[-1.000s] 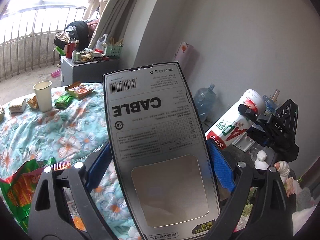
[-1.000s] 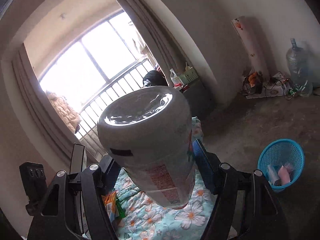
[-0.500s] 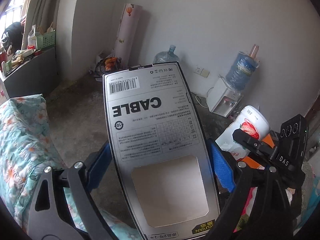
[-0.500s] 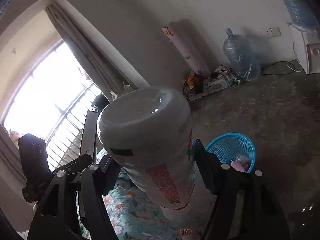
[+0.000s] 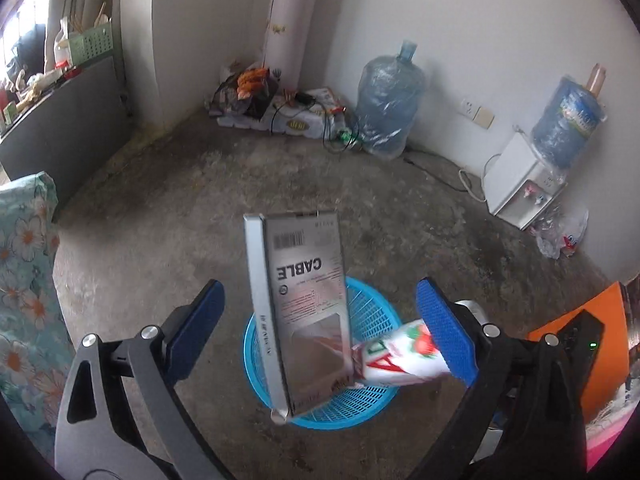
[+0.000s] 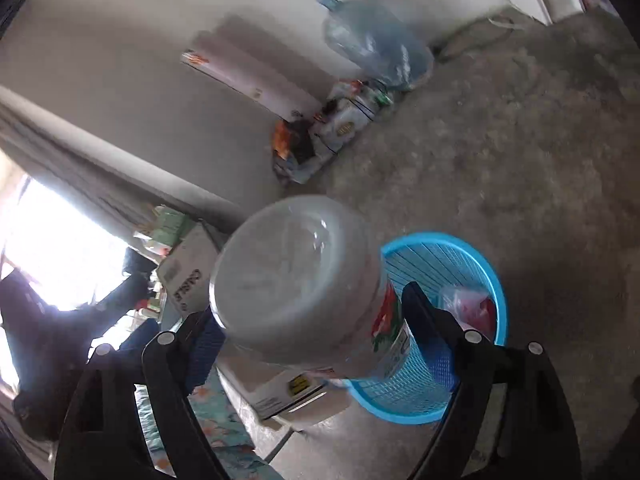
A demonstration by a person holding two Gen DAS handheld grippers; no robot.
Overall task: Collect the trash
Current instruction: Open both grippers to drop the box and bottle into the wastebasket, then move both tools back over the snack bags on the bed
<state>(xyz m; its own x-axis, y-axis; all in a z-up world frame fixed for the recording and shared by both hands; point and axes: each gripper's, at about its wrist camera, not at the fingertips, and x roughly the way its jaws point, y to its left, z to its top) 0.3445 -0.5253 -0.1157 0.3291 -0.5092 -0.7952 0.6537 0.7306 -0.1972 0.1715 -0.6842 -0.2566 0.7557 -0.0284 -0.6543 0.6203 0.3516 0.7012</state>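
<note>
just above the blue basket [image 5: 372, 396] the grey cable box [image 5: 304, 304] hangs free between the pads of the left gripper [image 5: 320, 320], touching neither — long axis near upright, barcode end up. the jaws are opening, tilted steeply down at the floor [image 5: 200, 208]. beside it the white bottle [image 6: 304, 280] sits base-first between the right gripper's [image 6: 308, 336] opening fingers over the basket rim [image 6: 440, 240] — whether the pads press it, i cannot tell.
</note>
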